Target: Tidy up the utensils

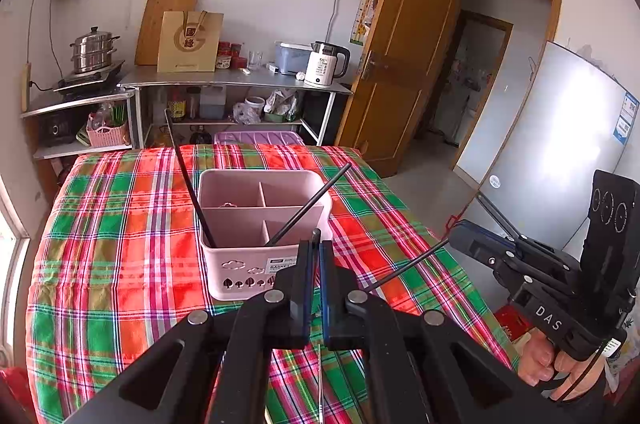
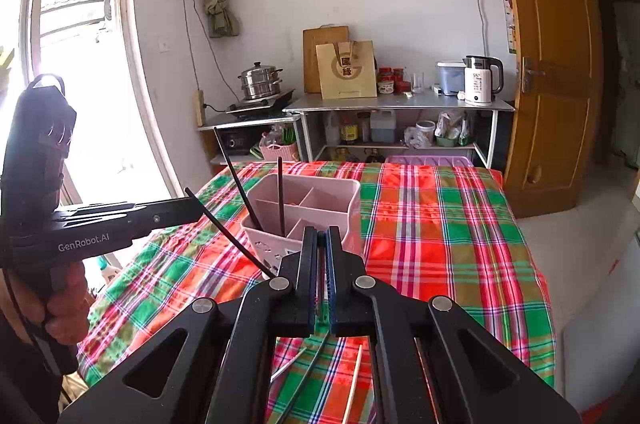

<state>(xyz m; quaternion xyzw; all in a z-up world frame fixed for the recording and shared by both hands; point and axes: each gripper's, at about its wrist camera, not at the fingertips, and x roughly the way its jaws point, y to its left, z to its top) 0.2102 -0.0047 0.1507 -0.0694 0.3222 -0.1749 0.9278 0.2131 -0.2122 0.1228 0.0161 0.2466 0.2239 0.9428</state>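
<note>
Here each gripper's jaws (nearly closed) pinch a dark chopstick beside the pink basket.

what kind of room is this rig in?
Likely a home kitchen-dining room: a steamer pot on a cooktop, an electric kettle on a metal shelf, and a fridge beside the plaid-covered table.

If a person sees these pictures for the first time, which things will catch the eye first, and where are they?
First the bright plaid tablecloth that covers the table, with the pink utensil basket standing near its middle and two dark chopsticks leaning in its compartments. Next, in front of the basket, the left gripper and the right gripper, each shut on a dark chopstick.
</note>
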